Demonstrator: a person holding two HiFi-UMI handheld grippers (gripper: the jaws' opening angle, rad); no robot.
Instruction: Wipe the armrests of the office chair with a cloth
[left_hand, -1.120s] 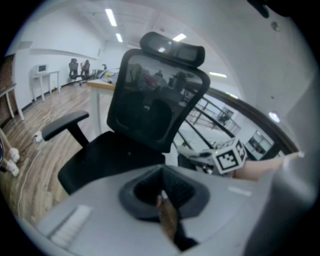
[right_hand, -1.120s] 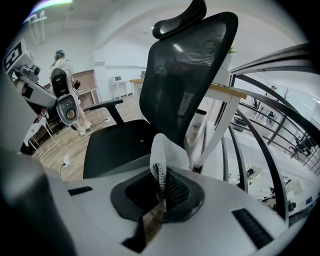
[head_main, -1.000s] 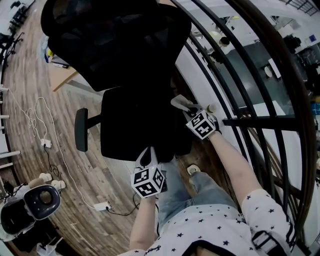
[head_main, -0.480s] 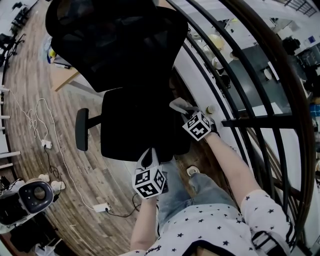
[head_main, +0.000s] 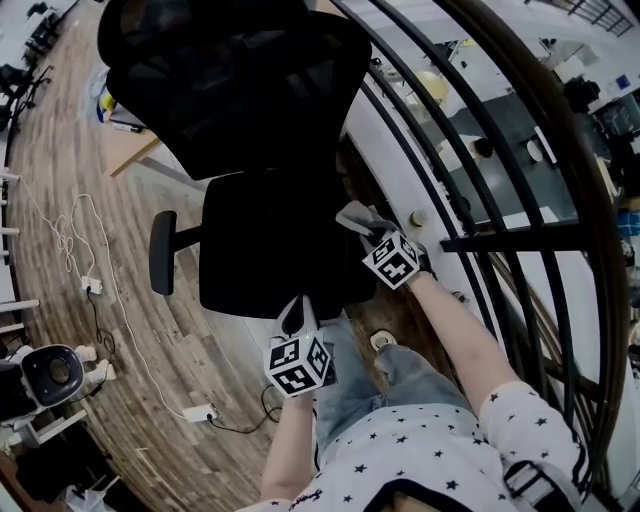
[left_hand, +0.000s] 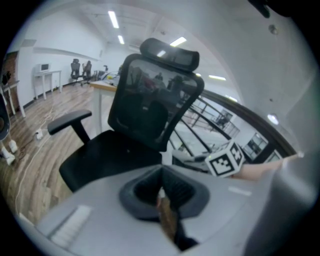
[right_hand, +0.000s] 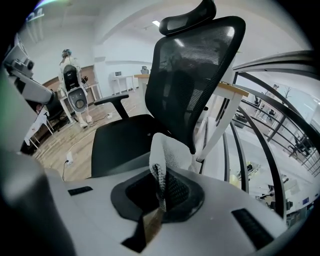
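The black office chair (head_main: 270, 240) has a mesh back (right_hand: 200, 75); its left armrest (head_main: 162, 253) juts out over the floor and shows too in the left gripper view (left_hand: 69, 120). My right gripper (head_main: 368, 228) is at the seat's right edge, shut on a pale cloth (head_main: 356, 214) that stands up between its jaws (right_hand: 167, 150). The right armrest is hidden beneath cloth and gripper. My left gripper (head_main: 293, 316) hangs shut at the seat's front edge with nothing in it; its jaws (left_hand: 162, 192) meet.
A black curved railing (head_main: 480, 200) runs close along the chair's right side. A wooden desk (head_main: 130, 152) stands behind the chair. Cables (head_main: 100, 290) and a power strip (head_main: 200, 412) lie on the wood floor, with a white wheeled machine (head_main: 45, 375) at lower left.
My right gripper with the cloth has slid slightly left, in towards the seat. The white wheeled machine has rolled left. The left gripper has stayed put.
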